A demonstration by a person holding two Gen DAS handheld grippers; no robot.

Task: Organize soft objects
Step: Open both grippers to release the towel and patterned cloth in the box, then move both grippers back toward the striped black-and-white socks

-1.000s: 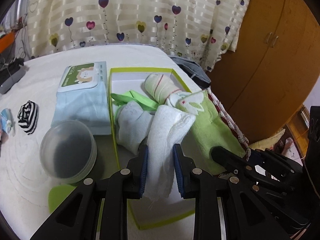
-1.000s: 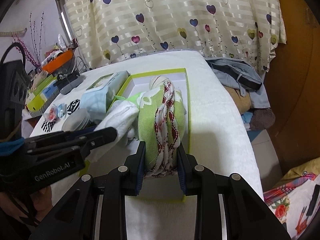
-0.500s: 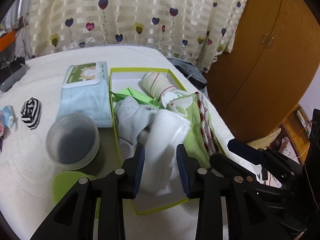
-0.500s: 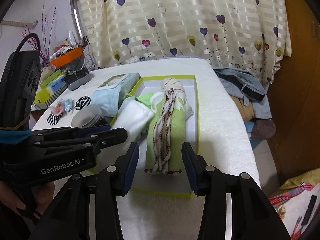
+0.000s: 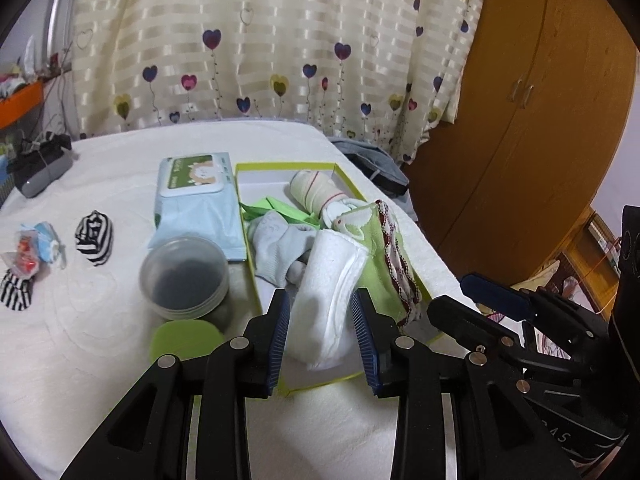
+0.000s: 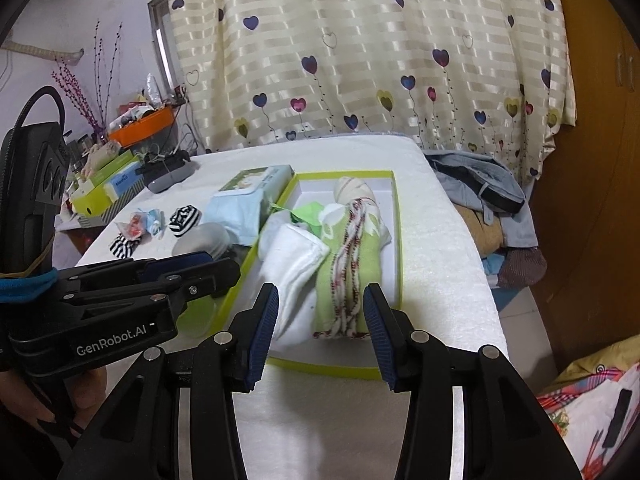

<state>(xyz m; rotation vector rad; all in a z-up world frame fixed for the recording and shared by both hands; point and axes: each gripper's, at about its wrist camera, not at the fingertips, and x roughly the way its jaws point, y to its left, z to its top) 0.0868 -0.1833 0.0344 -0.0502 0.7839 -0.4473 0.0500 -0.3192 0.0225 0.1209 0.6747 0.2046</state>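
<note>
Now both grippers hang over the near end of the shallow lime-green-rimmed cardboard box [image 5: 434, 336] on the white textured desk [image 5: 80, 344]. The left gripper [image 5: 322, 334] has its blue-padded fingers [image 5: 280, 330] apart, framing but not pressing the rolled white towel [image 5: 330, 292], which lies in the box's near left part. The right gripper [image 6: 320, 332] also has its fingers [image 6: 378, 334] spread, clear of the folded green cloth with red-and-white braided trim [image 6: 348, 276], which lies just right of the towel, touching it. Farther in the box lie pale grey socks [image 5: 280, 248] and a cream rolled cloth [image 5: 310, 192]. Left of the box sit a light blue wet-wipe pack [image 5: 196, 200] and a round translucent plastic container [image 5: 184, 276], with a black-and-white striped sock [image 5: 95, 237] farther left.
</note>
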